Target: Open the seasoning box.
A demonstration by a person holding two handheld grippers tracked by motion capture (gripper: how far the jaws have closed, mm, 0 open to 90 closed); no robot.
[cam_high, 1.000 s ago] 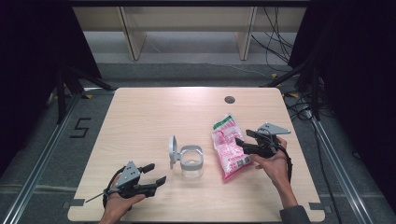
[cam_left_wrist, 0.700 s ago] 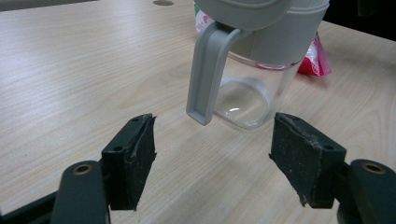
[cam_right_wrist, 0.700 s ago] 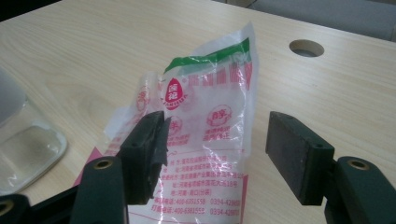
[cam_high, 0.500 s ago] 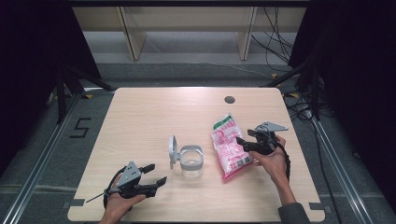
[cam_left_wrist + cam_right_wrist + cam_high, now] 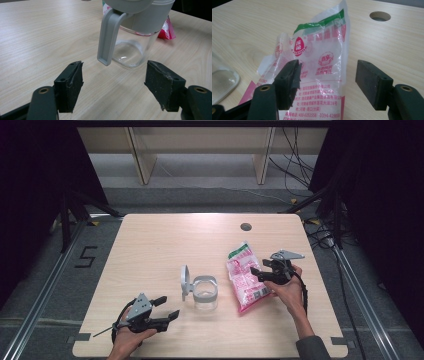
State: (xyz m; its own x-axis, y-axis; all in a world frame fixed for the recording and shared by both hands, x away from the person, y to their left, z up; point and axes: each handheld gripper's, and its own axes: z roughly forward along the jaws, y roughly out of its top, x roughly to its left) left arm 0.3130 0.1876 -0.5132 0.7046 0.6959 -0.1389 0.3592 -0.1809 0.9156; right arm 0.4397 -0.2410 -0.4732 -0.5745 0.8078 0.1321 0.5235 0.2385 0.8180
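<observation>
My right forearm comes in from the near right corner, and the hand holds my right gripper (image 5: pixel 261 274) low over the right edge of the pink-and-white bag (image 5: pixel 244 277), pointing left across the table (image 5: pixel 150 250). Its jaws stand wide apart with the bag's crinkled top between them and no pad pressing on it. The bag lies flat right of the clear jar (image 5: pixel 204 293), whose grey lid stands flipped up. My left hand rests near the front edge; my left gripper (image 5: pixel 166 307) is unclenched and holds nothing, aimed at the jar's grey handle (image 5: pixel 108 37).
</observation>
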